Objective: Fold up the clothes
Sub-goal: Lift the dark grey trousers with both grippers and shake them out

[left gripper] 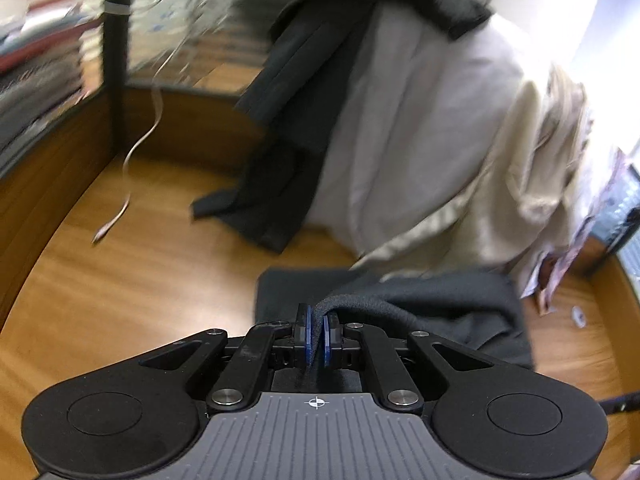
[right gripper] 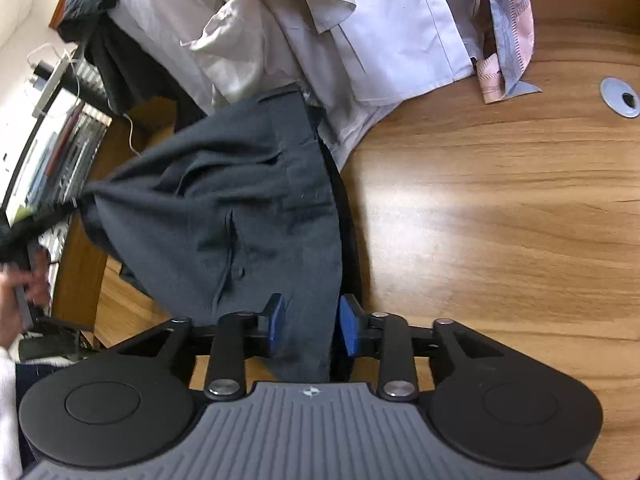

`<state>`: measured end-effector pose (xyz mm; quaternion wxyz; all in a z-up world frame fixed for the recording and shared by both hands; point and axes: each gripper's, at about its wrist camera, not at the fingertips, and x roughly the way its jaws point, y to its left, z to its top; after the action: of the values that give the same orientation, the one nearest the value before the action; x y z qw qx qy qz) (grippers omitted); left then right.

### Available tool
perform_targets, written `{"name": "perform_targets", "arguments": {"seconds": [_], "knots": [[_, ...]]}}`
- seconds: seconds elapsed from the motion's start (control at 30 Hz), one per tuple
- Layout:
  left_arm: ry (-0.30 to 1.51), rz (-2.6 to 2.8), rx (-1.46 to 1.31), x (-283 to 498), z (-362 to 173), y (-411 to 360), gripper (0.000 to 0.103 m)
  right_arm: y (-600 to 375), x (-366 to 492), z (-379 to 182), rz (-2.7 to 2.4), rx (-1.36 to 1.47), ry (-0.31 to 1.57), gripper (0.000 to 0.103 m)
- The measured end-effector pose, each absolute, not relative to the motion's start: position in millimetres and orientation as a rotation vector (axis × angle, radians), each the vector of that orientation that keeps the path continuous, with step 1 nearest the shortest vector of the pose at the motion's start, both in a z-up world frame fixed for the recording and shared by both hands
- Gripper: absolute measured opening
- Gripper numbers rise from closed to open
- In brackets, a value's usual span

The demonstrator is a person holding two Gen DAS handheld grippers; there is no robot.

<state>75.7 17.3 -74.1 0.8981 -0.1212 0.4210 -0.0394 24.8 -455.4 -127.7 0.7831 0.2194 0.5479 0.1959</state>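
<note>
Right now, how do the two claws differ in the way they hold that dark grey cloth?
The left claw has its blue pads pressed nearly together, pinching a thin rolled edge of the dark grey garment. The right claw has its pads set wide apart, with a broad flat band of cloth between them. Both have the same garment between their pads.

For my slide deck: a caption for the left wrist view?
Left gripper pinching an edge of dark grey garment above a wooden table.

Two grippers [left gripper: 316, 334] [right gripper: 310, 330] — one dark garment [right gripper: 240, 200], one wooden table [right gripper: 500, 220], one clothes pile [right gripper: 320, 20].
</note>
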Motion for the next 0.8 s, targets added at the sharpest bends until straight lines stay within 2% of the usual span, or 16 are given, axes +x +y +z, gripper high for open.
{"name": "perform_targets", "arguments": {"seconds": [0.1,0.33,0.43,0.6,0.67,0.73,0.8], "knots": [[0.904,-0.055,-0.268,70.5,-87.4,25.1,0.008,-441.7,47.9,-138.6,0.449,0.449,1.175,0.049],[0.920,-0.036,-0.261,68.3,-96.5,26.1,0.008,-423.9,109.4,-176.4,0.503,0.457,1.189,0.050],[0.916,-0.030,-0.259,67.5,-95.7,23.8,0.008,-422.2,131.2,-188.5,0.514,0.479,1.199,0.056],[0.911,-0.020,-0.261,67.1,-96.0,21.8,0.008,-414.3,157.5,-201.1,0.576,0.543,1.187,0.057],[0.910,-0.018,-0.265,67.7,-97.4,22.6,0.008,-410.0,164.5,-203.8,0.587,0.584,1.171,0.064],[0.911,-0.018,-0.265,67.8,-98.0,22.9,0.008,-404.7,170.4,-206.8,0.593,0.593,1.177,0.064],[0.911,-0.020,-0.259,67.8,-98.0,22.9,0.008,-399.3,173.2,-209.3,0.582,0.583,1.185,0.057]]}}
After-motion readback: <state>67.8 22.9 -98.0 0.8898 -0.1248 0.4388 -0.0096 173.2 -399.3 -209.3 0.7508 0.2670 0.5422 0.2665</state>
